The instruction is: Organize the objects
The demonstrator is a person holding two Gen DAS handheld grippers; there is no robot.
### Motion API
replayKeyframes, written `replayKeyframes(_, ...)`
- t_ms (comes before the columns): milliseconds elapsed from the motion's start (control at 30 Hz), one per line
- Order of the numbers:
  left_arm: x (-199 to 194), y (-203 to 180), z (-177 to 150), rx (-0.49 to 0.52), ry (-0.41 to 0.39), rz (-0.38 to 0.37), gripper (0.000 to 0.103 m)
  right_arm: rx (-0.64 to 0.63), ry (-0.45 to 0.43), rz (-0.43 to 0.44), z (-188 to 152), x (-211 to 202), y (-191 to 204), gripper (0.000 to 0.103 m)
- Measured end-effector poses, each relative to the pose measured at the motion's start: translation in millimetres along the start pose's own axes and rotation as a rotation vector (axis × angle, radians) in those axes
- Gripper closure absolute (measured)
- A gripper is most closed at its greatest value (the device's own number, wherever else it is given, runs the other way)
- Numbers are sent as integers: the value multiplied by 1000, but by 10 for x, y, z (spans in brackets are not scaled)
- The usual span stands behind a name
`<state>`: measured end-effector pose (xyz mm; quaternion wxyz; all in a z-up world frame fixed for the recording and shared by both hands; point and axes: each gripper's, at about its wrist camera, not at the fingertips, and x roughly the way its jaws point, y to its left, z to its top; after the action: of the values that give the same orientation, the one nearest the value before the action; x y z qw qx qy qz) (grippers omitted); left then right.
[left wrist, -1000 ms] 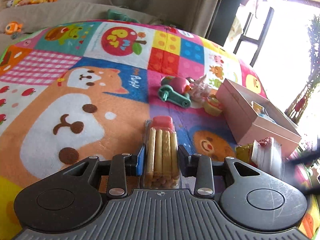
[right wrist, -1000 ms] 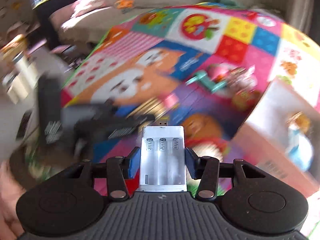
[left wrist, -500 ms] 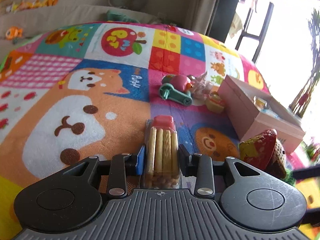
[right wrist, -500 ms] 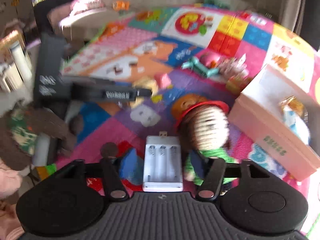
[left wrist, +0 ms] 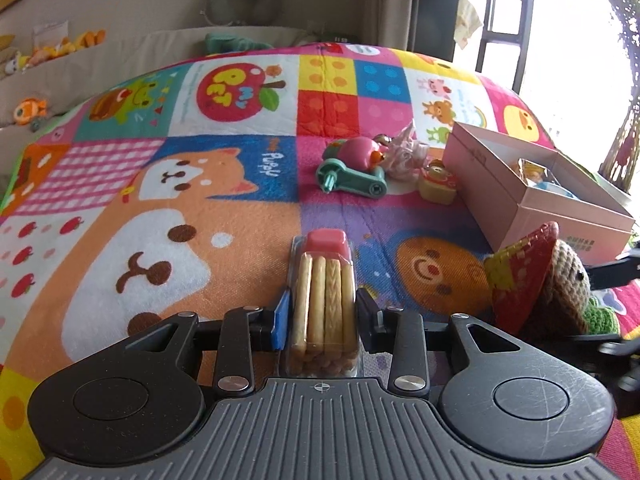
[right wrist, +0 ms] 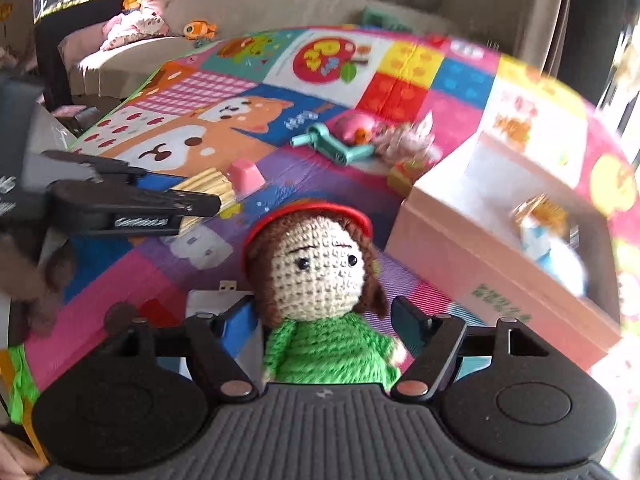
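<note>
My left gripper [left wrist: 322,314] is shut on a clear pack of biscuit sticks [left wrist: 323,300] with a pink cap, held above the colourful play mat [left wrist: 160,200]. That pack [right wrist: 210,186] also shows at the left in the right wrist view. My right gripper [right wrist: 326,322] has its jaws opening, one finger on each side of a crochet doll [right wrist: 320,280] in a green top and red hat. The pads do not press on it. The doll [left wrist: 560,280] stands at the right edge of the left wrist view. A white battery charger [right wrist: 212,300] lies on the mat just left of the doll.
An open pink box [left wrist: 500,188] holding a blue figure stands on the mat to the right; it is the pink box [right wrist: 480,268] beside the doll. A teal-and-pink toy [left wrist: 352,168], a frilly pink item [left wrist: 404,152] and a small yellow toy [left wrist: 438,186] lie beyond. A sofa borders the mat's far side.
My right gripper let go of the white charger, sank toward the mat and spread its jaws around the crochet doll. My left gripper kept its hold on the biscuit sticks.
</note>
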<state>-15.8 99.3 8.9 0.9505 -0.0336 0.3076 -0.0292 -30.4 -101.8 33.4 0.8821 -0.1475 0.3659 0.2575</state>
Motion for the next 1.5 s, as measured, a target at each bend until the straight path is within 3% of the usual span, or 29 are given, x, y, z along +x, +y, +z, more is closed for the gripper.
replayKeyframes(67, 0, -4, -1, 2, 0, 1, 65, 58, 14, 43, 24, 92, -98, 33)
replayKeyframes(100, 0, -9, -1, 5, 1, 4, 65, 83, 22, 70, 29, 105, -123, 44)
replayKeyframes(233, -4, -33, -8, 33, 4, 24, 65, 113, 15, 98, -46, -42, -178, 46)
replayKeyframes(400, -10, -82, -15, 56, 9, 48, 65, 157, -30, 73, -246, -439, -355, 47)
replayKeyframes(600, -45, -129, -9, 55, 21, 66, 66, 221, -139, -64, -488, -904, -668, 46)
replayKeyframes(700, -134, -135, 85, 9, 34, 13, 67, 270, -193, -102, -620, -1067, -879, 46)
replayKeyframes(800, -318, -304, 384, -11, -35, -60, 67, 318, -252, -125, -745, -1177, -1055, 46)
replayKeyframes(967, -305, -1032, 1042, 42, -129, -226, 70, 370, -325, -152, -867, -1204, -1230, 46)
replayKeyframes(1000, -238, -1205, 1136, 42, -140, -256, 89, 387, -331, -146, -901, -1227, -1281, 46)
replayKeyframes(1033, -167, -1371, 1222, 57, -164, -276, 95, 401, -336, -139, -921, -1225, -1317, 46)
replayKeyframes(1100, -38, -1680, 1373, 100, -213, -273, 93, 422, -342, -139, -973, -1229, -1377, 46)
replayKeyframes(1233, 141, -1945, 1629, 104, -204, -290, 93, 454, -351, -154, -1127, -1295, -1504, 46)
replayKeyframes(1367, -31, -1902, 1435, 135, -175, -296, 93, 491, -334, -171, -1263, -1282, -1627, 46)
replayKeyframes(1500, -280, -1888, 787, 318, -99, -367, 91, 512, -273, -125, -1338, -1126, -1661, 46)
